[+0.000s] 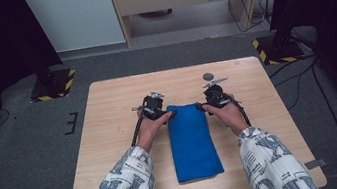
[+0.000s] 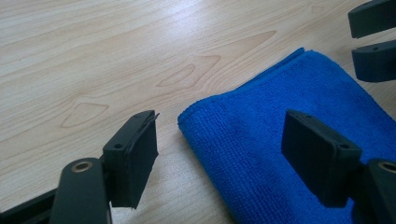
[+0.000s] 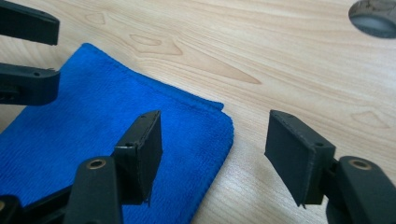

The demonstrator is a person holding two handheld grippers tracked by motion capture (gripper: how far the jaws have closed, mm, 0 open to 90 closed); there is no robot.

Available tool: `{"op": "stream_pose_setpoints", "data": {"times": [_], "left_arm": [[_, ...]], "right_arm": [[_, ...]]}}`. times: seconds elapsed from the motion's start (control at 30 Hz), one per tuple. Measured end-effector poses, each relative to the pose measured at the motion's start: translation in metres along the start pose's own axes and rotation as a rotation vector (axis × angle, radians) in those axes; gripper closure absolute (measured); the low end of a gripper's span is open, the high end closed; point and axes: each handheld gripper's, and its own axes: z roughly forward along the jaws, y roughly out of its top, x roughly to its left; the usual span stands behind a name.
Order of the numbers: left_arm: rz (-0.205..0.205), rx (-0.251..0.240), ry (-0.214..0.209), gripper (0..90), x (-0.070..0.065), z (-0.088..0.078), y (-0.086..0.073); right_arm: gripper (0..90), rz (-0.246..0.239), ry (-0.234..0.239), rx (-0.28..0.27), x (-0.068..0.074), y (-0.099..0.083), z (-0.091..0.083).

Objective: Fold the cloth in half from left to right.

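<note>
A folded blue cloth (image 1: 191, 141) lies lengthwise in the middle of the wooden table (image 1: 108, 108). My left gripper (image 1: 172, 112) sits at the cloth's far left corner, my right gripper (image 1: 201, 106) at its far right corner. In the left gripper view the left gripper (image 2: 224, 154) is open: one jaw stands over bare wood, the other over the cloth (image 2: 289, 140), with the corner between them. The right gripper (image 3: 217, 149) is open in the same way astride its corner of the cloth (image 3: 93, 116). Neither pair of pads presses the fabric.
A small grey disc (image 1: 208, 76) lies on the table just beyond the right gripper. Two stand bases with yellow-black tape (image 1: 51, 86) (image 1: 276, 50) sit on the floor past the far table corners. Cables run on the floor at the right.
</note>
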Motion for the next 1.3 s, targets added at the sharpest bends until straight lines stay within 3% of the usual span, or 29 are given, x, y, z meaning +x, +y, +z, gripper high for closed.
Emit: {"op": "stream_pose_setpoints", "data": {"times": [0.23, 0.57, 0.87, 1.0, 1.1, 1.2, 1.3], "left_arm": [[-0.017, 0.034, 0.025, 32.6, 0.005, 0.007, -0.004], [-0.021, 0.052, 0.024, 36.2, 0.008, 0.014, -0.008], [-0.025, 0.039, 0.023, 41.6, 0.008, 0.017, -0.008], [-0.002, 0.047, 0.021, 45.5, 0.006, 0.017, -0.008], [0.003, 0.060, 0.012, 54.2, 0.003, 0.016, -0.007], [0.050, 0.069, 0.018, 62.3, -0.002, 0.017, -0.007], [0.039, 0.069, 0.003, 71.2, -0.004, 0.017, -0.007]], "right_arm": [[36.6, -0.005, -0.001, 0.033, 0.005, 0.003, 0.013], [38.7, -0.020, -0.023, 0.097, 0.015, 0.010, 0.029], [43.5, -0.019, -0.024, 0.100, 0.011, 0.008, 0.033], [51.5, -0.054, -0.014, 0.103, 0.012, 0.007, 0.032], [62.5, -0.080, 0.002, 0.099, 0.016, 0.005, 0.031], [77.0, -0.125, 0.020, 0.106, 0.020, 0.005, 0.030], [84.9, -0.138, 0.030, 0.109, 0.023, 0.004, 0.029]]}}
